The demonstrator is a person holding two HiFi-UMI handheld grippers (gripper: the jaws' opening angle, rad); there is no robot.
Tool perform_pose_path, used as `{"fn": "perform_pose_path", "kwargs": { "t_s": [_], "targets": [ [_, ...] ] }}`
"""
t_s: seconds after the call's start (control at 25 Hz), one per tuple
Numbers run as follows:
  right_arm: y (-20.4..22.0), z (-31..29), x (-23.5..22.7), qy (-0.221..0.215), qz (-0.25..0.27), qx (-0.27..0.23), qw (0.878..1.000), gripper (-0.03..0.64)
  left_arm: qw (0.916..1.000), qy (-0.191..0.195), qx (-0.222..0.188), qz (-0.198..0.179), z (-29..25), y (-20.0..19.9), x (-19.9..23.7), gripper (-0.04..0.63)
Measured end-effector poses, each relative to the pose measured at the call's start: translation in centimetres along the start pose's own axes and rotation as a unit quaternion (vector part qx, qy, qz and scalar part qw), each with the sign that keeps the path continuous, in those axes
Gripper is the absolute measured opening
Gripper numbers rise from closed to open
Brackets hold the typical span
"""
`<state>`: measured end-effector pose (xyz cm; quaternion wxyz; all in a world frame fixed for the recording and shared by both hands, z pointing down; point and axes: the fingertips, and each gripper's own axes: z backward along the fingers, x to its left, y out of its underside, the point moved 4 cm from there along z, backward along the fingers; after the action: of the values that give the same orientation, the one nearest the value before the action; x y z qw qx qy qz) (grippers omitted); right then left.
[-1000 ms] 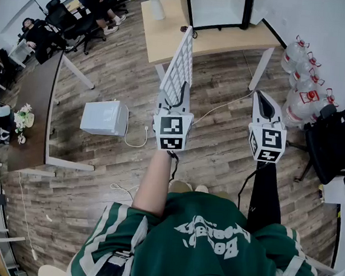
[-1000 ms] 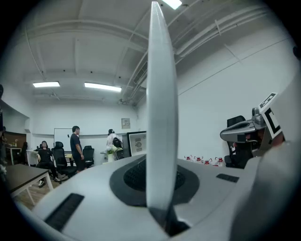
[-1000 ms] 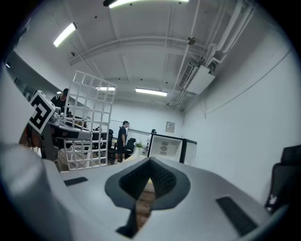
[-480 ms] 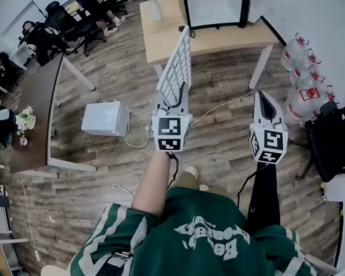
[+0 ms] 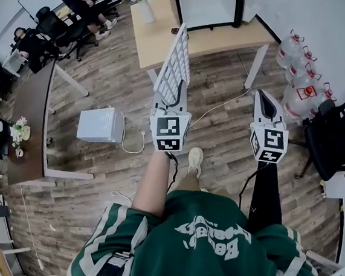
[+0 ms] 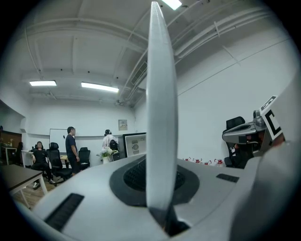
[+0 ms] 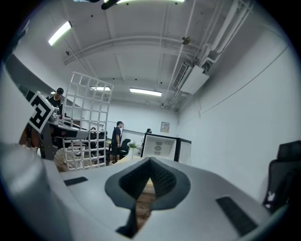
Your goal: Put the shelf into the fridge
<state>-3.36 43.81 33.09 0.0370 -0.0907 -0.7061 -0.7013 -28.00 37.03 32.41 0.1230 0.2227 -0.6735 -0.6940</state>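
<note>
Transport step: left gripper (image 5: 168, 101) clamps upright white wire-grid shelf (image 5: 176, 65); right gripper (image 5: 263, 96) closed, empty. Next, likely: reach black-framed fridge (image 5: 204, 7) on pale wooden table (image 5: 149, 38), far edge.

Left gripper (image 5: 178, 92) clamped, right gripper (image 5: 263, 96) closed and empty, both level.

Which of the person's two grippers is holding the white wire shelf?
The left gripper: its jaws are clamped on the bottom edge of the shelf, which is held on edge. The right gripper holds nothing, its jaws together.
</note>
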Motion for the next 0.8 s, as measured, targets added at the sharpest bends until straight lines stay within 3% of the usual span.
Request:
{"fn": "perform_pose_path", "kwargs": {
  "t_s": [0.8],
  "targets": [
    [0.3, -16.7, -2.6, 0.021, -0.007, 0.014, 1.000, 0.005, 0.9993, 0.031, 0.022, 0.004, -16.8, 1.7, 6.1, 0.025]
  ]
}}
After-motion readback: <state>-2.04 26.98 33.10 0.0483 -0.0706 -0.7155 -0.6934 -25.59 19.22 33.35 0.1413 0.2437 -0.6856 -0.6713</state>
